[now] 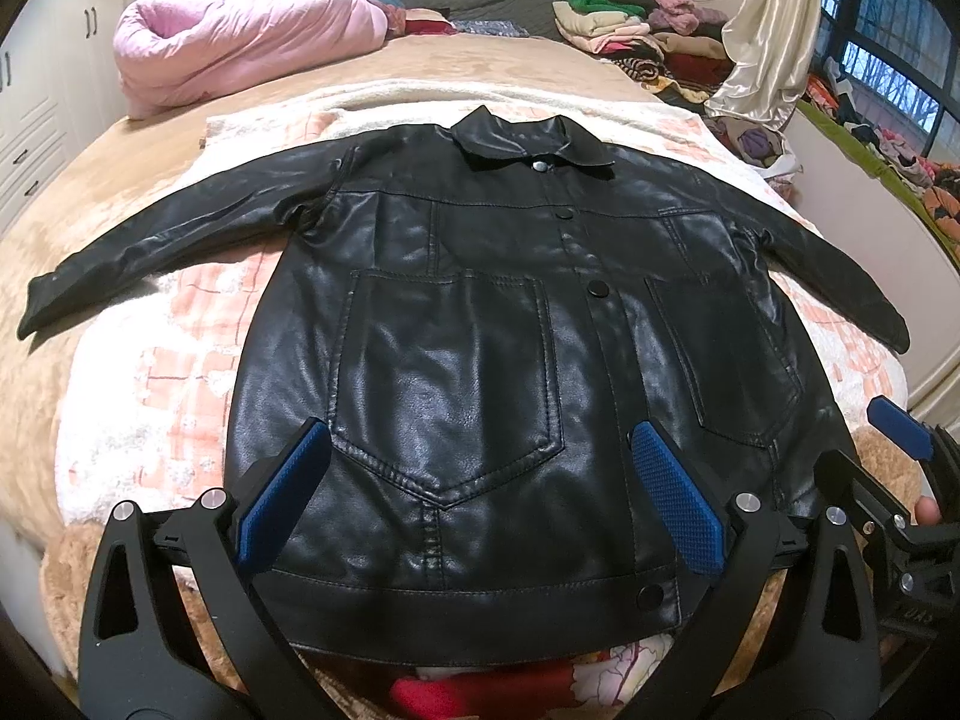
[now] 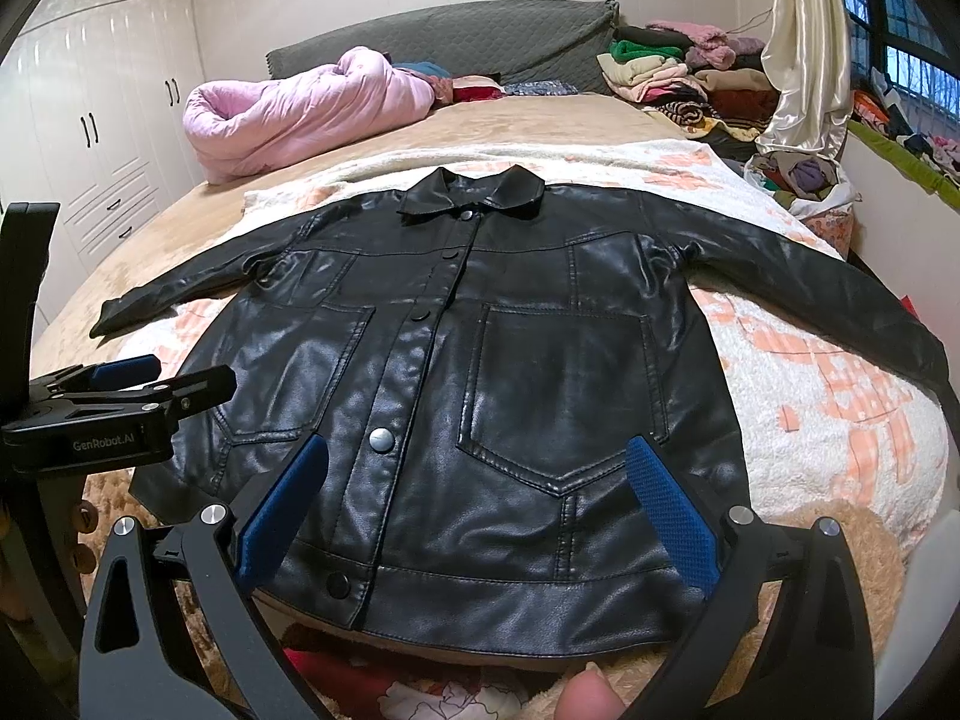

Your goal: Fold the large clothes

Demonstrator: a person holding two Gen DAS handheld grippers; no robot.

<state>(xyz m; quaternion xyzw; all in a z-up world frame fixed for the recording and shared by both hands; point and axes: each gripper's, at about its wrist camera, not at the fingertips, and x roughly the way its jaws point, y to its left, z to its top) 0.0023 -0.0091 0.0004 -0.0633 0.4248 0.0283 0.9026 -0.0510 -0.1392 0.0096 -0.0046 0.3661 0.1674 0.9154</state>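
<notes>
A tan bed (image 1: 90,228) carries a blanket (image 1: 120,408), jacket (image 1: 480,300) and pink quilt (image 1: 240,42).

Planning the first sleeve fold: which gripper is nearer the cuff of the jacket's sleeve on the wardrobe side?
Left. The left gripper hovers over the hem on that cuff's side; the right gripper hovers over the hem's other half, farther away.

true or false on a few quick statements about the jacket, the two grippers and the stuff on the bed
1. The black jacket lies front up, both sleeves spread out. True.
2. The left gripper is shut on the hem. False: its jaws stand open, holding nothing.
3. The right gripper is open above the jacket's lower part. True.
4. The pink quilt covers the jacket. False: it lies bundled, apart, near the headboard.
5. The collar points toward the grippers. False: it points away.
</notes>
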